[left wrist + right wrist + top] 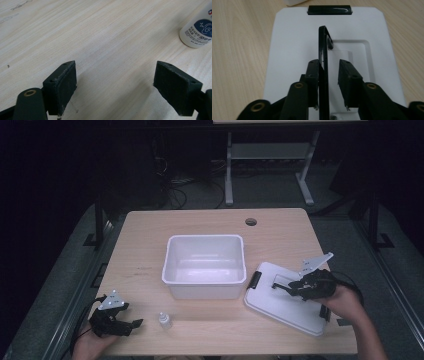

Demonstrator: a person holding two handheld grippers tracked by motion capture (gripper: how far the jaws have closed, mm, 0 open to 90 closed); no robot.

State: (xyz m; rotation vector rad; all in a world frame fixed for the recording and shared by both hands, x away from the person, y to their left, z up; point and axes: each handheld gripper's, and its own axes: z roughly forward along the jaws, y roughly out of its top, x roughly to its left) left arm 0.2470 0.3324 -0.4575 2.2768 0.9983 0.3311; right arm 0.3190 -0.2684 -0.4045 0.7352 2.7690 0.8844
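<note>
Resting left of the white rectangular plastic tub [205,265], left gripper [131,325] wide apart, empty, small white dropper bottle [165,321] just beside. Right of the tub, flat white plastic lid [280,307] on the wooden counter [145,245]; right gripper [328,82] slightly apart around its raised black handle [323,55], one pad touching. Risk: closing off-centre, handle slipping, lid skidding.

The small bottle's [198,31] blue label print is too small to read.
</note>
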